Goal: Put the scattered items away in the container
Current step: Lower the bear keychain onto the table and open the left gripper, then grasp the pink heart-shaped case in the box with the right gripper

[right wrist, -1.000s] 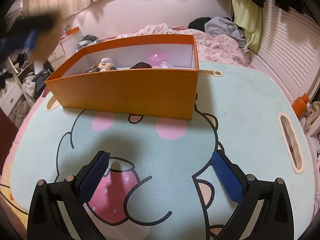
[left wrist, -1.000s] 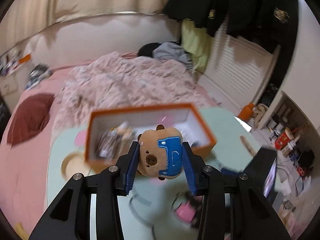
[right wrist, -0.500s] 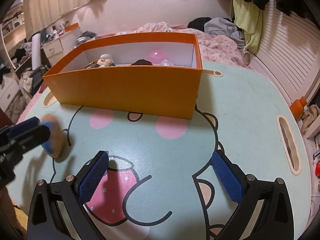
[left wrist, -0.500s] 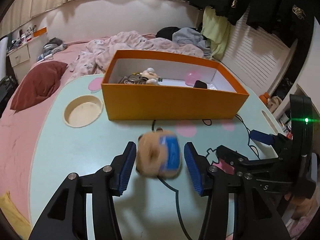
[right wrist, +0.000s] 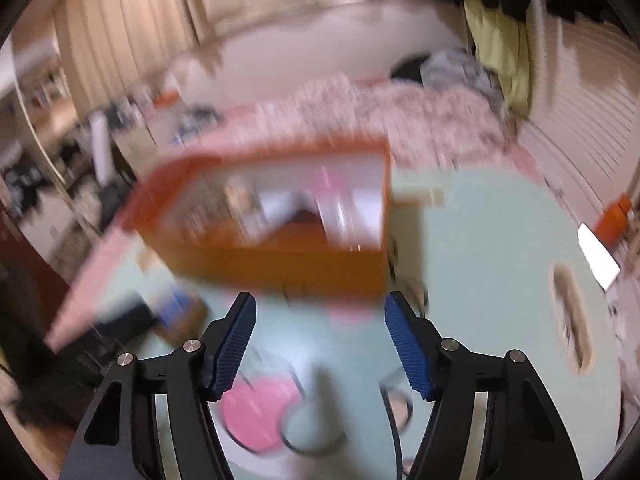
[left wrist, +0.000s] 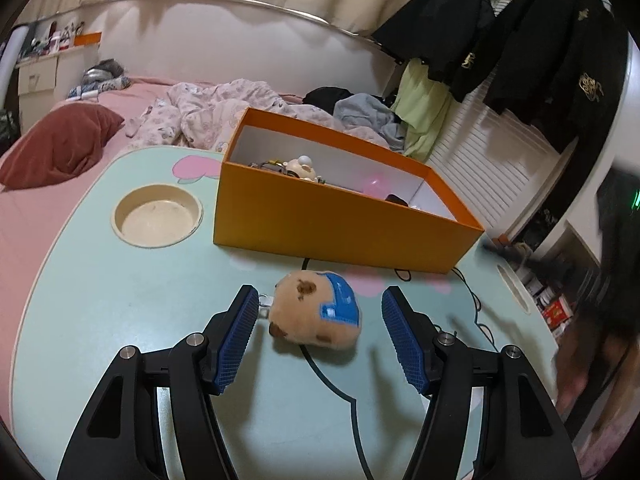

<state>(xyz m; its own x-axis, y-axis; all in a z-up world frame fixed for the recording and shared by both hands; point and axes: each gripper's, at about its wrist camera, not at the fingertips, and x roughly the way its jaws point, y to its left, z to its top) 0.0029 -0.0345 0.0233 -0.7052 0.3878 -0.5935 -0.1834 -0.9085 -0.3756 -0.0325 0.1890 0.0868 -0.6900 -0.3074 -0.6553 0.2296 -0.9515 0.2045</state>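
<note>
A tan plush bear (left wrist: 316, 312) with a blue patch lies on the mint table (left wrist: 120, 300), just in front of the orange box (left wrist: 340, 228). My left gripper (left wrist: 319, 295) straddles the plush with its jaws opening, and neither blue pad touches it. Inside the box lie a small pale figure (left wrist: 300, 166) and a pink ball (left wrist: 376, 184). The right wrist view is motion-blurred. There my right gripper (right wrist: 320, 300) hangs above the table before the orange box (right wrist: 280, 264), its jaws closing with nothing between them. The plush (right wrist: 180, 312) shows as a blur at lower left.
A round cup recess (left wrist: 158, 216) is sunk in the table left of the box. A slot handle (right wrist: 570, 316) is cut near the table's right edge. Behind are a bed with a red pillow (left wrist: 60, 148) and a crumpled blanket, and dark clothes hang at the right.
My left gripper came down from above the box to the table and let go of the plush, its jaws widening. My right gripper rose and its jaws narrowed.
</note>
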